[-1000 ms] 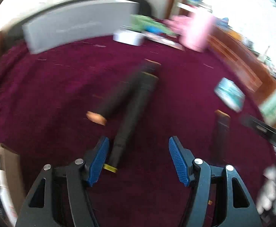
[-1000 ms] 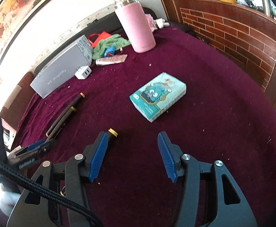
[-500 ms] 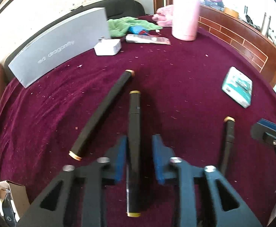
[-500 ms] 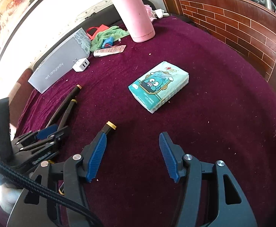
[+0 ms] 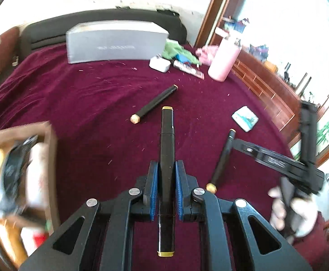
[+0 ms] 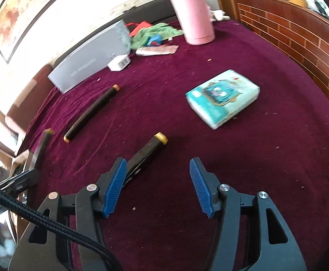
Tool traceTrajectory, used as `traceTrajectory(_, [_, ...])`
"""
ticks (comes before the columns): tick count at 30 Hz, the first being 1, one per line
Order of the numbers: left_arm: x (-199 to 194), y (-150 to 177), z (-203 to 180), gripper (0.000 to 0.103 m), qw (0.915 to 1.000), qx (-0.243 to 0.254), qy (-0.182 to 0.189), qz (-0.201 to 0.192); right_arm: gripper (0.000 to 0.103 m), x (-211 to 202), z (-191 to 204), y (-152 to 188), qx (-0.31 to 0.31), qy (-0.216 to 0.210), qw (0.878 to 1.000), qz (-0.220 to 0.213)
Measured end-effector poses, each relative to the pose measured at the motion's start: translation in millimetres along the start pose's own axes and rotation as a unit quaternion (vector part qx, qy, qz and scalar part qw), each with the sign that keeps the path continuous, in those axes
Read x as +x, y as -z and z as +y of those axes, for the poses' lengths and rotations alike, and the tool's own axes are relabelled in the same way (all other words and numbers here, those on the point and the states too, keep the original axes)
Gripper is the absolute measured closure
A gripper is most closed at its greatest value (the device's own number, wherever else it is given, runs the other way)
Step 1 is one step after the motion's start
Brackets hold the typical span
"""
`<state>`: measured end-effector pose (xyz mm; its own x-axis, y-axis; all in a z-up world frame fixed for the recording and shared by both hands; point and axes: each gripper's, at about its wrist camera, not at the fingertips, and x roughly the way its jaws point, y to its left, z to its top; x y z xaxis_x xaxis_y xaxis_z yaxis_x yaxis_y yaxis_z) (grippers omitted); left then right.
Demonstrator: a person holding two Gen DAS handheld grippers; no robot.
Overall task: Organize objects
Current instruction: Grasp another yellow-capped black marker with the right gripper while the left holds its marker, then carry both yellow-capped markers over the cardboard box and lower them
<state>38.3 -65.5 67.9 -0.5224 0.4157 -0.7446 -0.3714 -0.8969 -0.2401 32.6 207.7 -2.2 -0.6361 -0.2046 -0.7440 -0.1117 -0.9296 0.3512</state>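
My left gripper (image 5: 166,169) is shut on a black marker with gold ends (image 5: 167,140) and holds it above the maroon cloth, pointing forward. A second black marker (image 5: 155,103) lies ahead on the cloth; it also shows in the right wrist view (image 6: 92,113). A third marker (image 5: 222,158) lies to the right, and in the right wrist view (image 6: 148,151) it sits just beyond my right gripper's left finger. My right gripper (image 6: 157,178) is open and empty, low over the cloth.
A brown cardboard box (image 5: 17,169) with items stands at left. A grey box (image 6: 90,61), white charger (image 6: 119,62), green cloth (image 6: 155,32), pink bottle (image 6: 193,11) and teal tissue pack (image 6: 223,97) lie on the cloth. A wooden rail (image 6: 288,29) borders the right.
My left gripper closed on the middle marker and lifted it off the cloth, swinging left toward the cardboard box. The right gripper stayed open and shifted slightly.
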Motion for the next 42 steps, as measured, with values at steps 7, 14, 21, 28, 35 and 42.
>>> traceTrajectory(7, [-52, 29, 21, 0.092, 0.999, -0.022, 0.006, -0.039, 0.045, 4, 26, 10, -0.011, -0.001, 1.0, 0.021])
traceTrajectory(14, [-72, 51, 44, 0.092, 0.9971, -0.045, 0.015, -0.059, 0.045, 28, 72, 5, -0.054, 0.104, 0.992, 0.04])
traceTrajectory(21, [-73, 67, 53, 0.092, 0.9974, -0.05, 0.012, -0.051, 0.091, 31, 89, 14, -0.105, 0.145, 0.983, 0.028])
traceTrajectory(28, [-41, 70, 28, 0.09, 0.9994, -0.022, -0.017, -0.019, 0.091, 21, 83, 23, -0.088, 0.11, 0.989, 0.036])
traceTrajectory(35, [9, 77, 8, 0.074, 0.9913, 0.027, -0.127, 0.023, 0.091, 10, 77, 31, -0.076, 0.07, 0.993, 0.054])
traceTrajectory(42, [10, 73, 19, 0.092, 0.9955, 0.006, -0.083, 0.045, 0.091, 0, 74, 42, -0.064, 0.022, 0.996, 0.059])
